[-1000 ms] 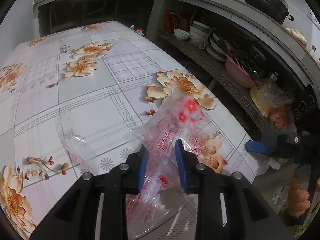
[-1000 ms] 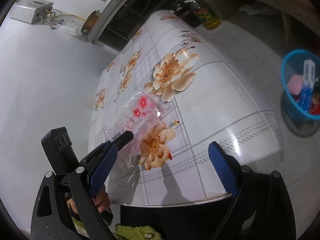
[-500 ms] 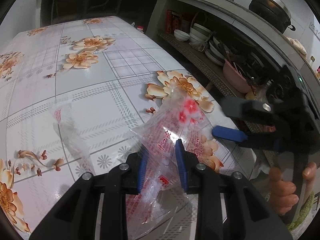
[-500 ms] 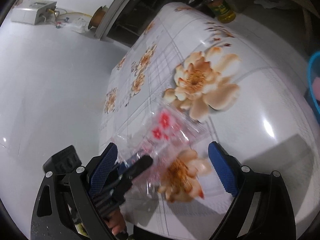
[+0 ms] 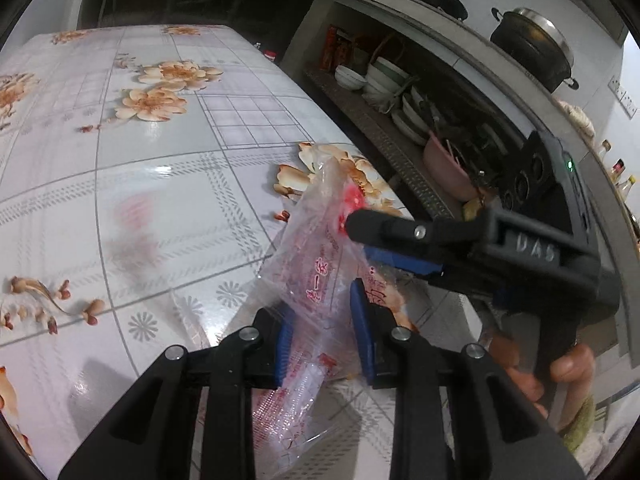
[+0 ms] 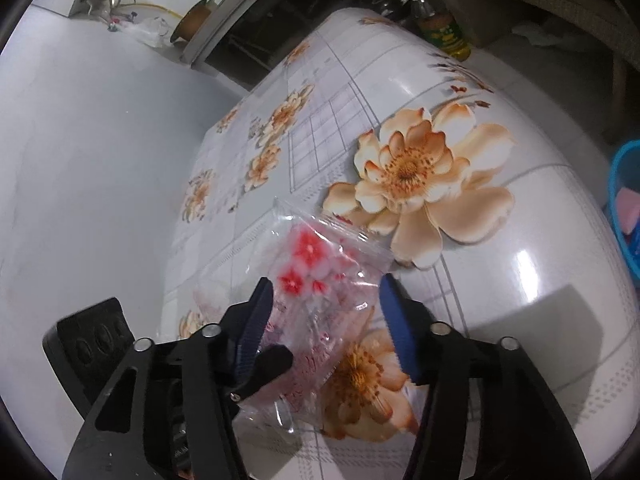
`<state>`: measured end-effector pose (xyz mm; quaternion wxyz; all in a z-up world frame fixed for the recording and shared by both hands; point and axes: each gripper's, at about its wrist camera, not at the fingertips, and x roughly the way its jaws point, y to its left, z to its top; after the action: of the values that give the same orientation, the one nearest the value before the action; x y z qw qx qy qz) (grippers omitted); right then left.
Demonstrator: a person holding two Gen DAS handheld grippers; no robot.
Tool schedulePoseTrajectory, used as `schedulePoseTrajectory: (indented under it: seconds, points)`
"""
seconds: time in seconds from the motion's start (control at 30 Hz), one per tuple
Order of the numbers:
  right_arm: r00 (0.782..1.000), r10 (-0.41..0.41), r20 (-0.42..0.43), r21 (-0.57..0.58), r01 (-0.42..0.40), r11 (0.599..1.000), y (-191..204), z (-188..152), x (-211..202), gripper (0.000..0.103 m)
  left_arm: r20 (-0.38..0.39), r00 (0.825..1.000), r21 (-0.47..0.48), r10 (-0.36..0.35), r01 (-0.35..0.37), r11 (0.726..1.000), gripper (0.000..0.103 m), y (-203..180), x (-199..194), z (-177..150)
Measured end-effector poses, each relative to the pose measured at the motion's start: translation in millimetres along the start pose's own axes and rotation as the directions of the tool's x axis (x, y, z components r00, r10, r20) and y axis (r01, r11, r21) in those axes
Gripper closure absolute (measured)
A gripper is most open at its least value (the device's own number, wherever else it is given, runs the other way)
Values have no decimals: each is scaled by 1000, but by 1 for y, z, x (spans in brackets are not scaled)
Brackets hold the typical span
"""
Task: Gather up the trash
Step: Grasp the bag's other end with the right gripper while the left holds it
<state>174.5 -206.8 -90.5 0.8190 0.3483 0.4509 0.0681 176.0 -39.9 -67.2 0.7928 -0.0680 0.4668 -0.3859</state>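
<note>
A clear plastic bag (image 5: 316, 256) with red flower print and red lettering is lifted at the near right edge of the flowered table (image 5: 160, 184). My left gripper (image 5: 322, 320) is shut on its lower part. My right gripper (image 6: 326, 308) has come in from the right, and its jaws are closing with the flower end of the bag (image 6: 316, 264) between the blue pads. The pads do not clearly press on it. One left finger (image 6: 276, 360) shows under the bag in the right wrist view. A faint, blurred clear wrapper (image 5: 132, 220) lies on the table to the left.
A blue basket (image 6: 626, 208) with pink items stands on the floor off the table's right edge. An oil bottle (image 6: 444, 32) stands past the far end. A shelf of bowls (image 5: 372, 76) and a black pot (image 5: 532, 52) run along the right.
The right gripper moved in from the right onto the bag's flower end, and its jaws narrowed around it. The left gripper kept its hold and tilted a little.
</note>
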Motion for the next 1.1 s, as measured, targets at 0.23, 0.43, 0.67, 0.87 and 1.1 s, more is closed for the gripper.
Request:
schedulePoseTrajectory:
  seconds: [0.23, 0.43, 0.67, 0.87, 1.1]
  points:
    - [1000, 4, 2, 62, -4, 998, -18, -1, 0, 97, -11, 1000, 53, -2, 2, 999, 77, -14, 1, -4]
    - [998, 43, 47, 97, -48, 994, -30, 3, -23, 103, 20, 1000, 114, -1, -2, 994, 50, -21, -18, -9]
    - [992, 75, 105, 152, -90, 984, -60, 7, -64, 103, 62, 996, 191, 58, -68, 979, 31, -25, -45, -21]
    - [992, 66, 109, 157, -83, 984, -65, -2, -70, 103, 70, 991, 198, 110, -122, 973, 26, -28, -46, -26]
    - [997, 27, 71, 137, -36, 990, -65, -10, -62, 103, 38, 957, 279, 287, -286, 917, 26, -29, -20, -28]
